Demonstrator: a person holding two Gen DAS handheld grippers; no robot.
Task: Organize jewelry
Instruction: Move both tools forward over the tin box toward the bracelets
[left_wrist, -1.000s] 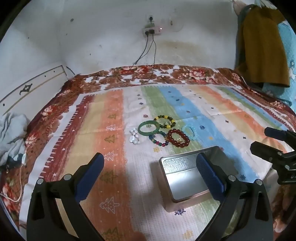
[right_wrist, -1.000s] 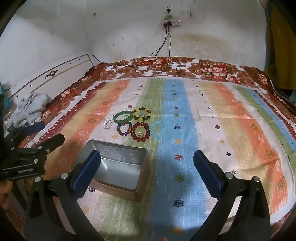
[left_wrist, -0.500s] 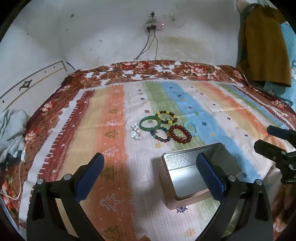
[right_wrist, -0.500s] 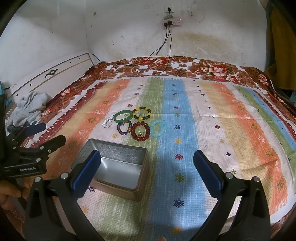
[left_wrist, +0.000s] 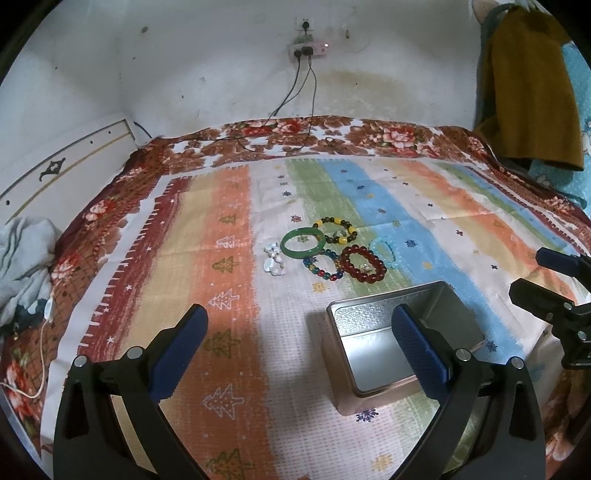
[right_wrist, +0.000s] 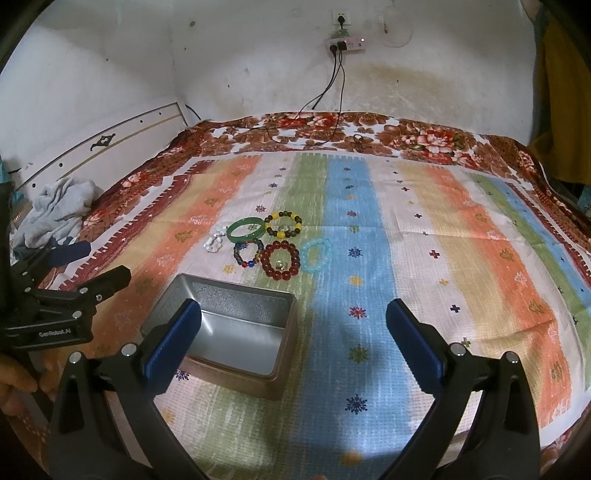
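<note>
Both left tongs (left_wrist: 299, 347) and right tongs (right_wrist: 293, 345) stand apart and empty; the cluster of beaded bracelets (right_wrist: 279, 245) lies on the striped bedspread (right_wrist: 424, 258) ahead, beyond the open rectangular metal tin (right_wrist: 236, 332), neither evidently nearer.

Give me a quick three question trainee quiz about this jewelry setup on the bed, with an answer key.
1. True or false: the metal tin already holds a bracelet.
2. Which piece lies nearest the tin: A) green bangle, B) dark red bead bracelet, C) white bead bracelet?
3. Fill in: both the left tool and the right tool are ____.

Key: 1 false; 2 B; 3 open
</note>
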